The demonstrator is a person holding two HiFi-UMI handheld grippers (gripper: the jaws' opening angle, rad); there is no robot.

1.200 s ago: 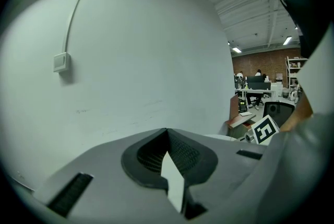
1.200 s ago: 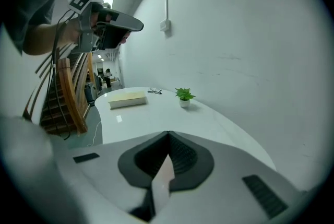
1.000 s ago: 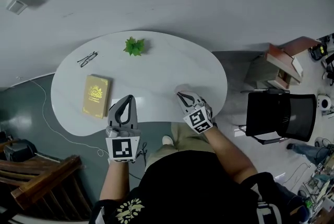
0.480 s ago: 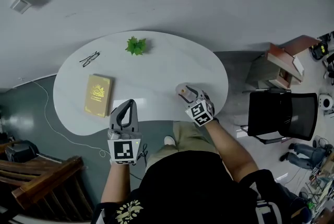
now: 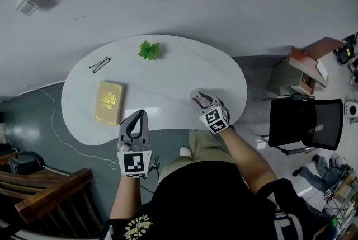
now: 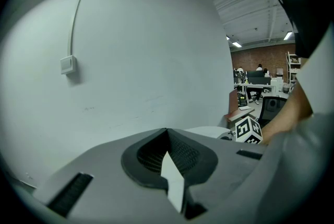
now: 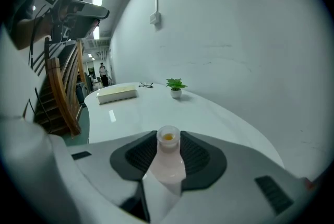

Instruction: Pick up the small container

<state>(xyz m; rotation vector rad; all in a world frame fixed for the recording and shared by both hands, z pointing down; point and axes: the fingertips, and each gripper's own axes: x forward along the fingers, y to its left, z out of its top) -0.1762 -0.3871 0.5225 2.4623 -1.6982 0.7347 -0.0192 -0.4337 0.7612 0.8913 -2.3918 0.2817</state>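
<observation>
The small container, a pale translucent pot with something yellow inside, stands on the white table near its right front edge. My right gripper has it between its ribbed pads; the jaws are closing and the pads touch its sides. The head view shows the same container mostly hidden between the right gripper's fingers. My left gripper hovers shut at the table's front edge, holding nothing; in the left gripper view its tips meet.
A yellow book lies at the table's left, glasses behind it, a small green plant at the back. A black chair and a brown box stand right of the table, wooden stairs at lower left.
The right gripper went from shut to open, moved forward and came around the small container. The left gripper has barely moved.
</observation>
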